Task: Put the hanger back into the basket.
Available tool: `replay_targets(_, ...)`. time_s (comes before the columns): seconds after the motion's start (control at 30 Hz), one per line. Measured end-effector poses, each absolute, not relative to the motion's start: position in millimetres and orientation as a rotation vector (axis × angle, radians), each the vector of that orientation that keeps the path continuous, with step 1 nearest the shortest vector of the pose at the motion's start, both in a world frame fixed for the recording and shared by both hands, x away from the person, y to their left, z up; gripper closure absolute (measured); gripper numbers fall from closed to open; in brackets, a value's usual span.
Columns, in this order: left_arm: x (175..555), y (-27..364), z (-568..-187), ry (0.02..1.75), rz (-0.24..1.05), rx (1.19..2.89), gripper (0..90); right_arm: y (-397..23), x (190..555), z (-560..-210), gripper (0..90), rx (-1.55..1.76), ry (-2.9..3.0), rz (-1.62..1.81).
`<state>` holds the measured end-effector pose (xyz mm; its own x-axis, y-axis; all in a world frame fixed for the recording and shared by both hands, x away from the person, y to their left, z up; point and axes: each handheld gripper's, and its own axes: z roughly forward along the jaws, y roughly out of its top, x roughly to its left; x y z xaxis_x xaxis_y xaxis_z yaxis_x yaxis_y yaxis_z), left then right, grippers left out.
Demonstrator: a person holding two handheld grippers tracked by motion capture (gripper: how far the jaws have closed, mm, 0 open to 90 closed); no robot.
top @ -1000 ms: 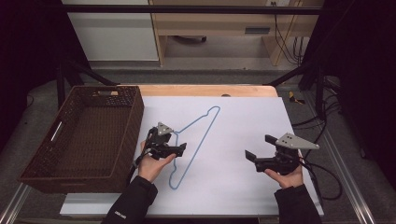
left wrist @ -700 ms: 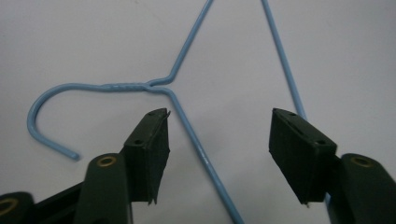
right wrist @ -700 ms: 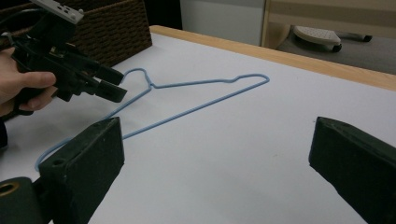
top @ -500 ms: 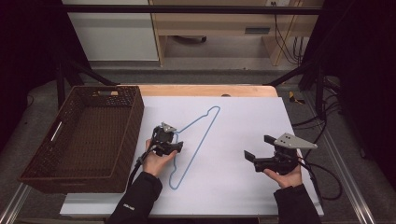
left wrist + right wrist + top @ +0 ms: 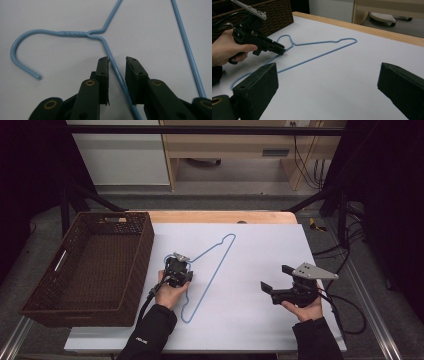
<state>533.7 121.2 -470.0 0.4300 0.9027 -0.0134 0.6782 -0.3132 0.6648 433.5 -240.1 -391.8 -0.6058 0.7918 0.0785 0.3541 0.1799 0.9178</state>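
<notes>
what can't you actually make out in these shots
- Left gripper, high view: its body covers its jaws and the hanger wire beneath.
- Hanger, left gripper view: its far end is cut off by the frame's top edge.
- Wicker basket, high view: the near wall hides part of its floor.
- Right gripper: holds nothing.

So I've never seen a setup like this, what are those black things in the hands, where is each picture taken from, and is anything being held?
A person holds a hand-operated clamp tool in each hand. The high view looks down on a white table. A blue wire hanger lies flat on it, beside a brown wicker basket. The other two pictures come from cameras riding on each tool, looking along its jaws. The left gripper is open, its jaws either side of the hanger's wire just below the hook, not yet closed. The right gripper is open, holds nothing, and sits apart from the hanger.
</notes>
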Motion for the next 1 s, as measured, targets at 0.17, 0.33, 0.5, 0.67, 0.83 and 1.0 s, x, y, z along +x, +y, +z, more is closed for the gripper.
replay_targets(0.17,532.9,120.4,-471.1,1.342,0.509,2.076,75.8,-239.1,433.9,-392.2,3.7,1.084,2.047,1.413)
replay_targets(0.33,532.6,116.2,-470.5,1.376,0.523,2.073,78.0,-238.1,434.6,-393.4,3.6,1.079,2.061,1.408)
replay_targets(0.5,532.3,112.3,-469.5,1.409,0.538,2.073,80.9,-237.9,434.7,-393.4,3.6,1.082,2.061,1.412)
replay_targets(0.67,532.3,109.1,-468.5,1.435,0.544,2.073,83.8,-237.3,434.9,-393.7,3.6,1.087,2.061,1.412)
replay_targets(0.83,533.1,108.5,-467.8,1.452,0.537,2.068,84.5,-237.2,435.0,-393.8,3.5,1.088,2.065,1.411)
replay_targets(1.0,533.3,108.9,-467.6,1.461,0.530,2.058,85.0,-237.3,434.9,-393.6,3.5,1.091,2.064,1.416)
